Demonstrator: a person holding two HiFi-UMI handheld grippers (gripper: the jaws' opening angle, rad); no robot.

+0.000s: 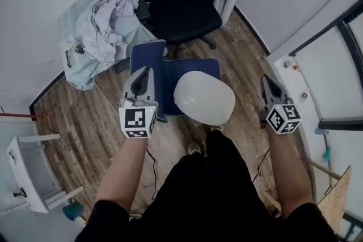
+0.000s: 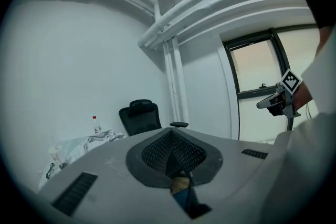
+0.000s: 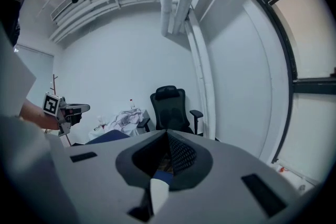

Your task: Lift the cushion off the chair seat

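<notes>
On the blue chair [image 1: 195, 65] seat, between my claws, lies the white cushion [image 1: 204, 97], long axis running left-right. My left claw [image 1: 147, 69] and right claw [image 1: 265, 79] are pinched together, empty. Only the head view shows it whole.

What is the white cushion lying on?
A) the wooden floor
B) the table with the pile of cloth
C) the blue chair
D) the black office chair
C: the white cushion rests on the seat of the blue chair, while the black office chair stands farther back.
</notes>
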